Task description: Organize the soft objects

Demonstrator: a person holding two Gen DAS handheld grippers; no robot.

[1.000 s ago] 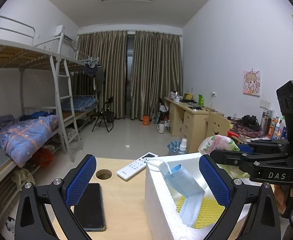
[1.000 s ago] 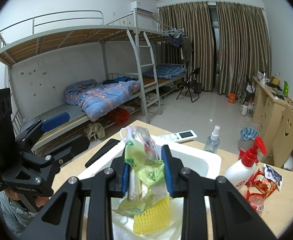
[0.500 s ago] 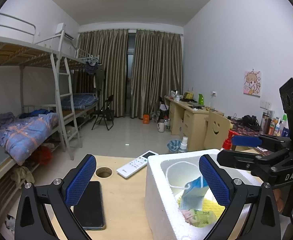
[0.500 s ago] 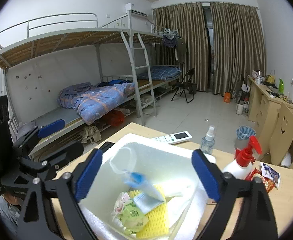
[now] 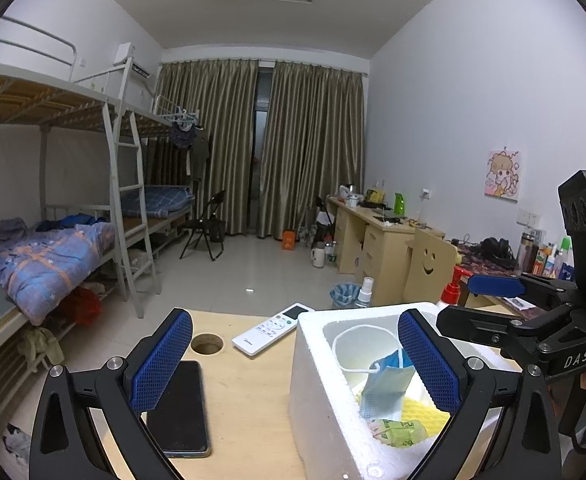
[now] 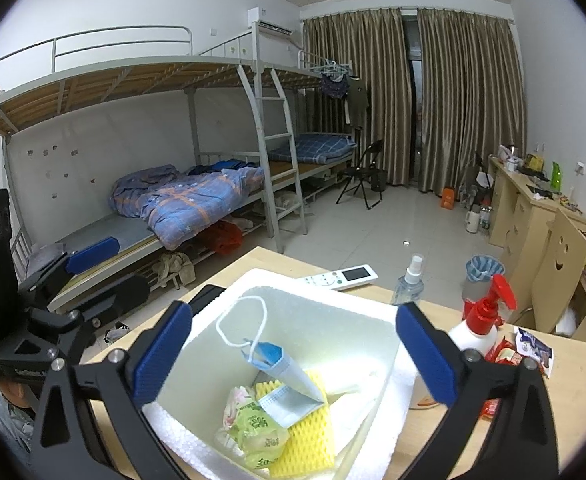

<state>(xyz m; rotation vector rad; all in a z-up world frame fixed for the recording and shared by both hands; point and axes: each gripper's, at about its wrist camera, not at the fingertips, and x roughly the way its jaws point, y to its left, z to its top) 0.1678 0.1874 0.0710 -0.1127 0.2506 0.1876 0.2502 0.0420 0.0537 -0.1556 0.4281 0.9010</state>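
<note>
The right gripper (image 6: 293, 344) was parked right over the foam box (image 6: 325, 304), its jaws having just been swinging out to full width with nothing pinched between them. The green packet (image 6: 253, 436) was already down in the box, on the near side of the floor, directly below and slightly left of the gripper's centre line. It was lying beside the yellow foam net (image 6: 309, 448), with the blue face mask (image 6: 289, 376) slumped on top (its ear loop leaning up the back wall). The left gripper (image 5: 293, 364) was spread wide too and empty, straddling the box's left wall near the tabletop's (image 5: 237, 400) front edge. The right hand was clearly the nearer one. The phone (image 5: 179, 408) was only shown in the left wrist view; the snack wrappers (image 6: 529, 350) at the tabletop's right edge only in the right wrist view.
</note>
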